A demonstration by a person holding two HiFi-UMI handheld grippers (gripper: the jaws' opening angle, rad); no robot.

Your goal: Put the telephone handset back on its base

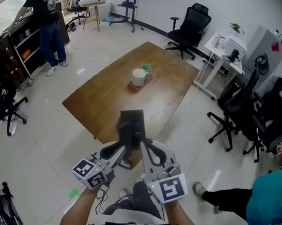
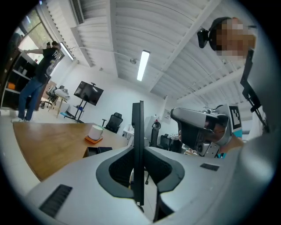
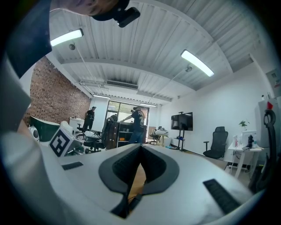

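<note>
Although the handset (image 2: 138, 118) is clear of the table and gripped by the left gripper (image 2: 138, 154), it is not yet on its base (image 2: 97, 151). The left gripper view shows the jaws closed onto a thin black slab that stands upright between the pads and reaches well past their tips (I take this slab for the handset seen edge-on, though its shape cannot be told from that angle). The right gripper (image 3: 140, 147) has its jaws brought together with nothing between them; only a strip of wood colour shows through the gap below the pads.

In the head view both grippers are side by side, close to the person's body, at the near edge of the wooden table (image 1: 105, 95). The dark held thing is between them. Just beyond it, on the table's near edge, lies a black rectangular thing, which I judge to be the base. A white mug (image 1: 138, 76) on an orange coaster (image 2: 93, 139) stands farther back, well apart from the base.

So the pick-up appears done and the placing is left. The handset has to be carried over the base, turned to lie along its cradle, lowered until it seats, and let go. The shape of the cradle cannot be made out, so the alignment is the part that calls for care.
</note>
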